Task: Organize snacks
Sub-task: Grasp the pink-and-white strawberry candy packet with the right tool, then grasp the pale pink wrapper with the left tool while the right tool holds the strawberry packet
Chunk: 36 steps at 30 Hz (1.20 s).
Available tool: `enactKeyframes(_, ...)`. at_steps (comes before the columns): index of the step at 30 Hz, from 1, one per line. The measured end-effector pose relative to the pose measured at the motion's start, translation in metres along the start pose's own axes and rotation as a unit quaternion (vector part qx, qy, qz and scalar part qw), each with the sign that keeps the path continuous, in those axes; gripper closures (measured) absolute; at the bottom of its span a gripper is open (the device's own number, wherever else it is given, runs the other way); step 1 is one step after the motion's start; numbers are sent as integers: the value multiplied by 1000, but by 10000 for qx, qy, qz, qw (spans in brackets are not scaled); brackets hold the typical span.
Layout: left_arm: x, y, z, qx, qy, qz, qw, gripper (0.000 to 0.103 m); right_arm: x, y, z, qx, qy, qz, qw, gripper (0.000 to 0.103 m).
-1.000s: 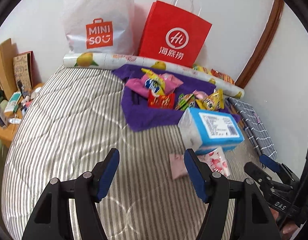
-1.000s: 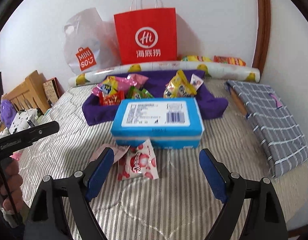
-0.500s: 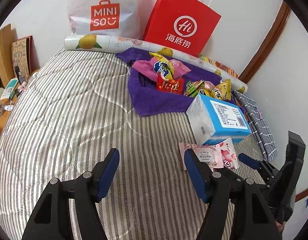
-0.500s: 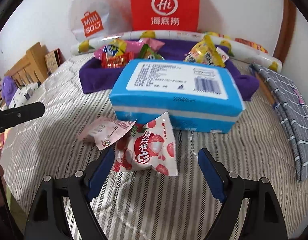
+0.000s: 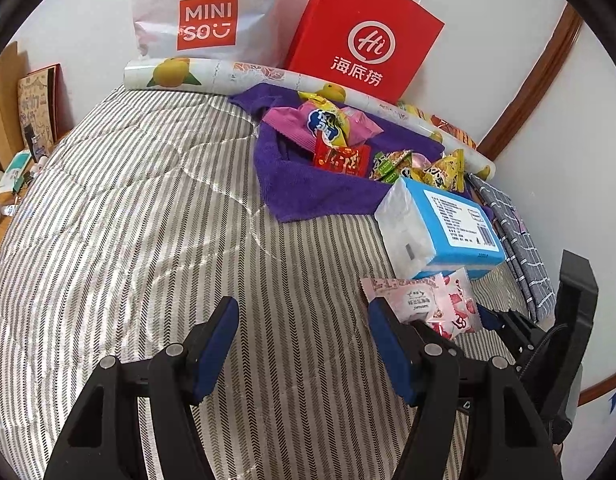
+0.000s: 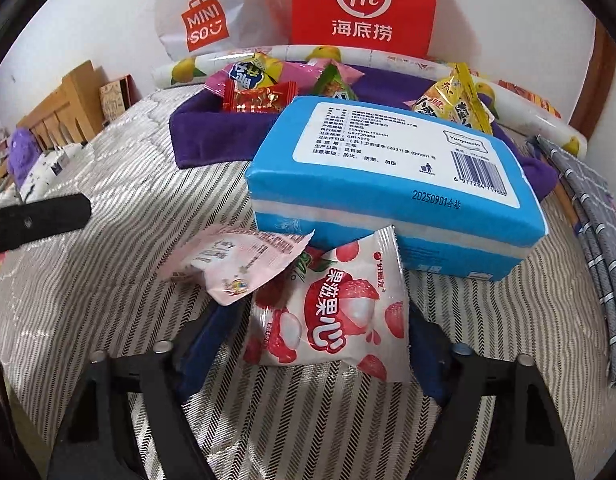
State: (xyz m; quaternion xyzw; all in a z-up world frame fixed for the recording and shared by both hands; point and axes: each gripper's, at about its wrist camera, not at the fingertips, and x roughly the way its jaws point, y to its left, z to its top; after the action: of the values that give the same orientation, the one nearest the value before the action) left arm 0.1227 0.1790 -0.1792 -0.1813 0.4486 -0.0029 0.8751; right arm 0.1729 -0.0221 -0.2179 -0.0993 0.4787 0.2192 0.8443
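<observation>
Right gripper point(image 6: 311, 344) fingertips behind lychee packet point(image 6: 331, 312)

The lychee snack bag point(image 6: 331, 312) hides both tips of the right gripper point(image 6: 319, 344); contact cannot be told.

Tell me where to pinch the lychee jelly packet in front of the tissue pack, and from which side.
Grip the lychee packet across its lower body, coming from above on the near side. It lies flat on the striped bedspread, its top corner against the blue tissue pack and its left edge under the pale pink packet, so only the sides are free. The right gripper already straddles it, jaws closing.
</observation>
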Motion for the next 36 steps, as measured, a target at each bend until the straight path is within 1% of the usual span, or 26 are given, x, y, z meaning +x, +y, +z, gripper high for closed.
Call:
enactKeyframes(1,1,-1,0,3,12,2,10000,38,-1,0,0,-15,-28,-2,10000,34)
enactKeyframes(4,2,-6,-1,34,36,-15,10000,38,-4,1,-2,-140,-78,133,9998,45)
enactKeyframes(7,3,-13,-2,101,41,-57,9999,38,-6,3,-3,-247,-131,114,9995,48)
enactKeyframes(9,3,-18,-3,151,36,-117,9998,38,-10,1,-5,-210,-155,177,9995,50)
enactKeyframes(11,5,-25,-4,214,48,-212,9995,38,-17,-5,-7,-78,-204,317,9993,65)
enactKeyframes(13,7,-32,-4,265,72,-264,9993,38,-22,-14,-9,95,-117,504,9986,65)
enactKeyframes(15,13,-40,-4,311,130,-281,9990,38,-26,-19,-12,152,-149,542,9983,66)
enactKeyframes(19,26,-51,-3,280,277,-306,9988,38,-32,-27,-23,171,-197,476,9985,68)
enactKeyframes(22,37,-61,-4,327,389,-353,9981,38,-43,-39,-29,308,-288,504,9978,70)
enactKeyframes(26,55,-71,-6,338,602,-298,9972,37,-57,-59,-36,513,-430,436,9968,71)
enactKeyframes(28,58,-75,-6,379,534,-234,9976,33,-63,-69,-39,590,-482,411,9962,71)
enactKeyframes(30,60,-81,-6,473,523,-170,9974,32,-67,-77,-42,654,-505,378,9959,71)
enactKeyframes(31,62,-84,-6,523,524,-120,9972,31,-68,-80,-44,683,-516,371,9956,71)
enactKeyframes(33,65,-94,-9,746,465,126,9961,31,-70,-86,-47,746,-547,362,9951,71)
enactKeyframes(36,71,-111,-15,1125,386,607,9910,32,-70,-94,-51,869,-573,377,9939,71)
